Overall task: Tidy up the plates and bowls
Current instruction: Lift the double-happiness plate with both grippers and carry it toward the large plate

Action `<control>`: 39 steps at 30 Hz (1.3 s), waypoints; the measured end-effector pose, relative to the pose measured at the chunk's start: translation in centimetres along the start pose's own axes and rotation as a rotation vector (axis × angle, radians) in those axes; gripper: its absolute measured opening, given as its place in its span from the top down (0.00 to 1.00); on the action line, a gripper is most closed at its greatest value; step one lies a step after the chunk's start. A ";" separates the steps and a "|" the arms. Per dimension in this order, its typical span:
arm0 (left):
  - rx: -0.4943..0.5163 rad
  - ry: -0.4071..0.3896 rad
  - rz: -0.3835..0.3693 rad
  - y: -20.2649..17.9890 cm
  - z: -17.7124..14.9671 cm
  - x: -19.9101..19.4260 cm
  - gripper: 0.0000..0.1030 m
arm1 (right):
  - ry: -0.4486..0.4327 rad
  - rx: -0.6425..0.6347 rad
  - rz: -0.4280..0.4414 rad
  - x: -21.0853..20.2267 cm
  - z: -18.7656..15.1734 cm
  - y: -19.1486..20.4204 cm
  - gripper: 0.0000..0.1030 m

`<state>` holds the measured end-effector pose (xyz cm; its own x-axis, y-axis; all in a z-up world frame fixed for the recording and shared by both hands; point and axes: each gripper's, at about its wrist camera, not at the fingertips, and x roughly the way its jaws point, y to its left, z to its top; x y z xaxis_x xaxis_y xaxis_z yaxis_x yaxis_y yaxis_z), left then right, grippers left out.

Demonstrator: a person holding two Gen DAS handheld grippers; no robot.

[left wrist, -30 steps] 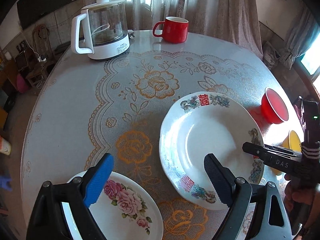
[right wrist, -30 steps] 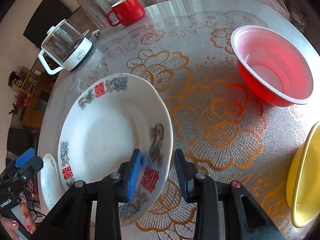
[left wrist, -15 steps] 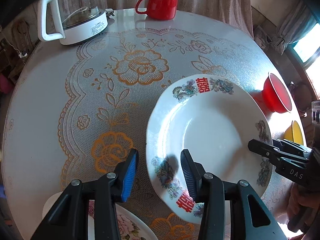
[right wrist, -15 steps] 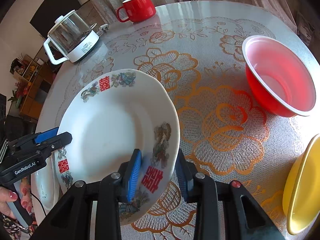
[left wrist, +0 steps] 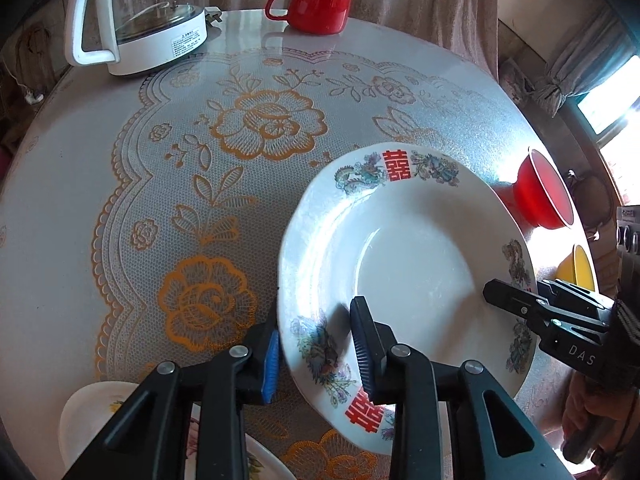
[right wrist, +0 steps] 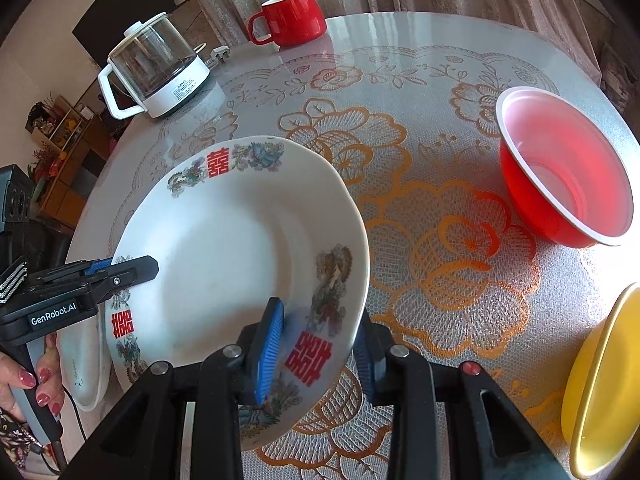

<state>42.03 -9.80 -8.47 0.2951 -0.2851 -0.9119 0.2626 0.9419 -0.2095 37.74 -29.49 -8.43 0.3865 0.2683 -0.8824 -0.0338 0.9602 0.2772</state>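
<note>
**Two Grips on One Plate, Held Above the Bench**

The large white plate (left wrist: 404, 256) with red double-happiness characters hangs tilted above the bench (left wrist: 80, 200), carried by both tools at once. The right gripper (right wrist: 316, 344) has its fingers (right wrist: 268, 348) closed over the near rim, one pad on the face, the other behind. The left gripper (left wrist: 316, 356) straddles the opposite rim in the same way, its fingers drawn close around the edge; whether they press fully is hard to tell, but the gap looks no wider than the rim.

Pinching from both sides seems sensible: the plate is broad and glazed, and a single rim grip would let it swing or slip. Two opposed holds keep it level enough to steer.

The smaller floral plate (left wrist: 100, 412) lies low at the left gripper's side, near the bench edge. It is likely the landing place, since stacking plates together suits the task. The red bowl (right wrist: 564, 168) and yellow bowl (right wrist: 600, 384) sit apart on the right, not yet nested.

The red mug (right wrist: 292, 18) and glass kettle (right wrist: 156, 64) stand well clear at the far side.
</note>
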 end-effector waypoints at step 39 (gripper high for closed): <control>0.123 -0.018 0.006 -4.9 -6.0 -1.8 0.67 | 0.025 0.171 0.091 -3.7 -6.2 -3.3 0.77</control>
<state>34.69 -12.85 -7.88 0.3129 -0.2840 -0.9063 0.3712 0.9149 -0.1586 30.73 -33.23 -8.43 0.3657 0.3573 -0.8594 0.0900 0.9055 0.4147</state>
